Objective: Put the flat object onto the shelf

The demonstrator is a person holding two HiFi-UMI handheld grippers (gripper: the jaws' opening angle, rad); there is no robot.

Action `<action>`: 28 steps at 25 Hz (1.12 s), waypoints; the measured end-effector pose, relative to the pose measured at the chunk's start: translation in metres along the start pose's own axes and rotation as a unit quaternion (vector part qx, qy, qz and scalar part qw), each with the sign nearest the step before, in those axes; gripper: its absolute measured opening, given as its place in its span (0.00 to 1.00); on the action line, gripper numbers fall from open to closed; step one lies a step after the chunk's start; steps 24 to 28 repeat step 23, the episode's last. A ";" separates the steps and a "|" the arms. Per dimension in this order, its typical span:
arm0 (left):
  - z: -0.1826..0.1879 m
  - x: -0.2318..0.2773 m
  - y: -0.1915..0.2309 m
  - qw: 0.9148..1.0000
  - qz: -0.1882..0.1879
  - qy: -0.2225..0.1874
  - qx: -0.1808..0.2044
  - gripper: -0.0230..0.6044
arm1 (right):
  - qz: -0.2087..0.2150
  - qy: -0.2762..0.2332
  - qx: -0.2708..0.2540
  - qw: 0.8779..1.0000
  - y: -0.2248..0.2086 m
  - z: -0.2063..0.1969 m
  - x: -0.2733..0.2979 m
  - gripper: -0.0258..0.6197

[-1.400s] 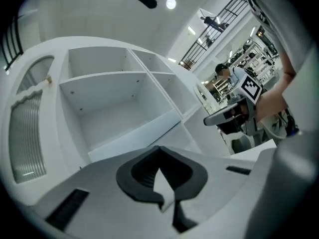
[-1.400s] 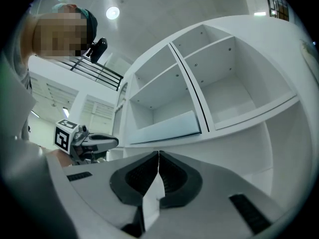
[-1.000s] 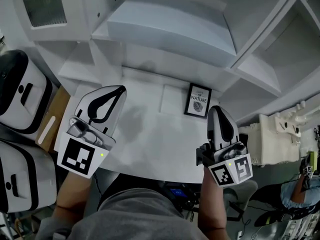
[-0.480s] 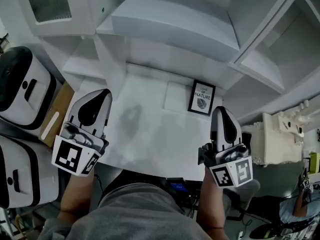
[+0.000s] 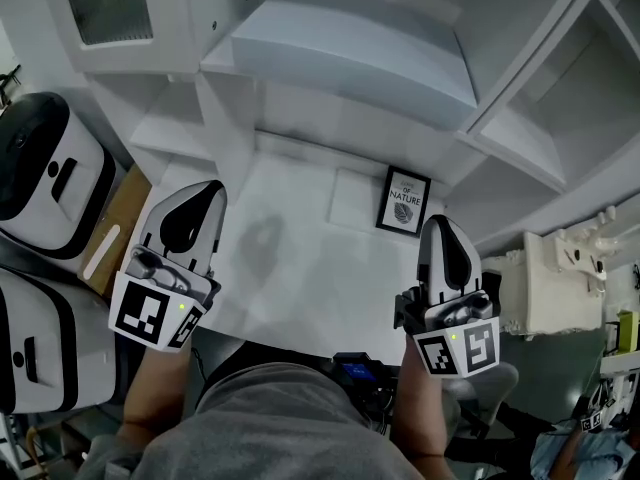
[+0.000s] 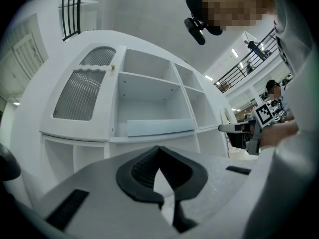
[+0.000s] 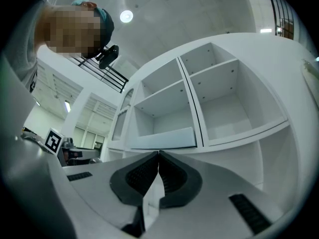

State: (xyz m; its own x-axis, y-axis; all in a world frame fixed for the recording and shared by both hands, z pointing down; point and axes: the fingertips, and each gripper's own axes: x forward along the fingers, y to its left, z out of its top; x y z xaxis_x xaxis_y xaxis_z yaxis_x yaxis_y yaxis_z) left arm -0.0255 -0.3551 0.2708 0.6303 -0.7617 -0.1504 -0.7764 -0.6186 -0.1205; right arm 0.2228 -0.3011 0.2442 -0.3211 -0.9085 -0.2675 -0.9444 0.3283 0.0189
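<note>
A pale blue-grey flat panel lies on a shelf of the white shelf unit, above and beyond the white table. It also shows in the left gripper view as the panel and in the right gripper view as the panel. My left gripper hovers over the table's left part, jaws shut and empty, tips meeting in the left gripper's own view. My right gripper is at the table's right, also shut on nothing, as the right gripper's own view shows. Both stand well short of the shelf.
A black-framed print leans at the table's back right, beside a flat white pad. White cases with black trim and a cardboard piece sit to the left. A white machine stands to the right.
My left gripper has drawn back to the left and a little down, rolling slightly. The right gripper has stayed about where it was.
</note>
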 end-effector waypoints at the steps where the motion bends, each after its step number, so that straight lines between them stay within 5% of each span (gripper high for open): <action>1: 0.000 0.000 0.000 1.000 0.000 0.000 0.000 0.05 | 0.001 0.001 -0.001 1.000 0.001 0.000 0.000 0.08; 28: -0.004 0.006 -0.007 1.000 -0.002 0.003 0.000 0.05 | -0.002 -0.001 -0.007 1.000 -0.004 0.000 -0.001 0.08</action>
